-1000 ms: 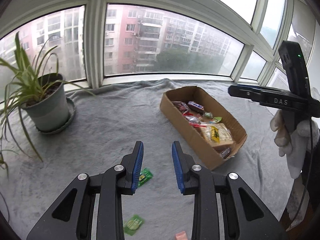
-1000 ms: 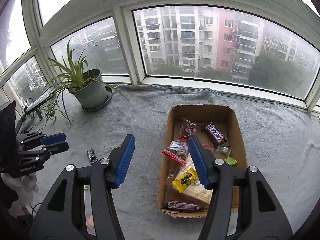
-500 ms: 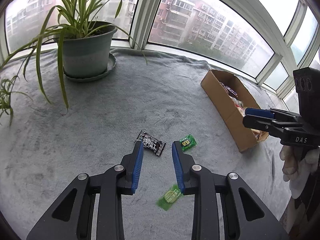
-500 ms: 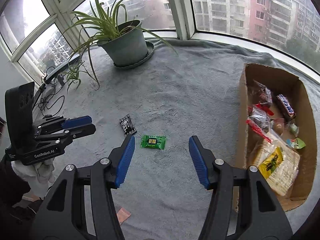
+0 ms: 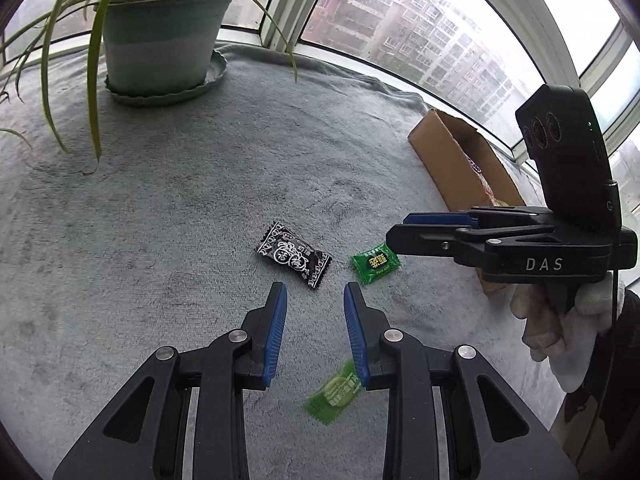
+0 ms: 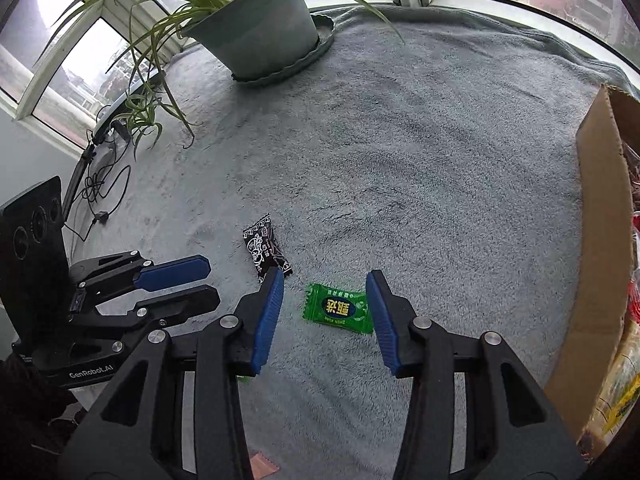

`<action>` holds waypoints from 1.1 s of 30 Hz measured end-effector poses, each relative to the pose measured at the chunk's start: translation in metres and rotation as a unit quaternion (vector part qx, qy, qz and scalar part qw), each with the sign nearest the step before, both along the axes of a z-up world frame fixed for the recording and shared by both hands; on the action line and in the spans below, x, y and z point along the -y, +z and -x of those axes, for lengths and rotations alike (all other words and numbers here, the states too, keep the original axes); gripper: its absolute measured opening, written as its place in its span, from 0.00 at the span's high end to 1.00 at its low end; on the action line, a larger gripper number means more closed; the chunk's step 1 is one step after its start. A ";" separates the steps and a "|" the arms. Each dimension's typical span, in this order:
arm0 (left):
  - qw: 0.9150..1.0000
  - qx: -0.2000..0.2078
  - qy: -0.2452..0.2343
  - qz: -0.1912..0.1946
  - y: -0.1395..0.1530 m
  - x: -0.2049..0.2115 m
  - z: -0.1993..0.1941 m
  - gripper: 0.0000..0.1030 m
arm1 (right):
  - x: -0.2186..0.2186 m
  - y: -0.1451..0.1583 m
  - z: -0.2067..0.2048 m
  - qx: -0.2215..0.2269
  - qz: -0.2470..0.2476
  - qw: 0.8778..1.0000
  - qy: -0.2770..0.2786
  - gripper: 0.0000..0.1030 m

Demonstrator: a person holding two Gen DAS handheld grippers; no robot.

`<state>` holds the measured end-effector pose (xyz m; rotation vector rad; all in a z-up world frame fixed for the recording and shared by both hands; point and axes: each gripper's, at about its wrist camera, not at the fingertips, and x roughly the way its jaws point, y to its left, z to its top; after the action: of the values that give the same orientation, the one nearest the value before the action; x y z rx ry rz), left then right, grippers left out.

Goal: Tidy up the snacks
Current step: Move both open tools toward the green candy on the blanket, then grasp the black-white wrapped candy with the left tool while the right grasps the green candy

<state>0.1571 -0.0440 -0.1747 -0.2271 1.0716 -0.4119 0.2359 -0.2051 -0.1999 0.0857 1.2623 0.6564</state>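
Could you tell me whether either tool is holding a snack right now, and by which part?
Nothing is held. The right tool straddles the green candy without touching; the left tool is empty.

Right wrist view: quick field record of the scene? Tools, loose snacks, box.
surface: grey cloth, potted plant at the back
box: cardboard box at the right edge, snacks inside
loose snacks: green candy, black candy, second green candy under the left tool
right tool: open, jaws have just been closing, green candy lies between them, not gripped
left tool: open by a narrow gap, empty, black candy just ahead
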 end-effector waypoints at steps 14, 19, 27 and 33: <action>1.000 -0.015 0.000 0.006 -0.013 -0.001 -0.015 0.73 | -0.006 -0.020 -0.010 -0.033 -0.002 0.999 0.026 0.56; 1.000 -0.015 -0.003 0.009 -0.014 0.000 -0.018 0.73 | -0.003 -0.018 -0.001 -0.030 0.002 0.999 0.036 0.56; 1.000 -0.020 0.011 0.020 -0.015 -0.001 -0.026 0.61 | -0.009 -0.014 0.026 0.025 0.046 0.997 0.058 0.56; 1.000 -0.015 0.000 0.000 -0.016 0.014 -0.034 0.61 | -0.018 -0.013 0.041 0.074 0.086 0.992 0.055 0.56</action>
<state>0.1908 -0.0576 -0.1903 -0.2334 1.1016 -0.4103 0.1948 -0.1873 -0.2128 -0.1736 1.1805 0.6348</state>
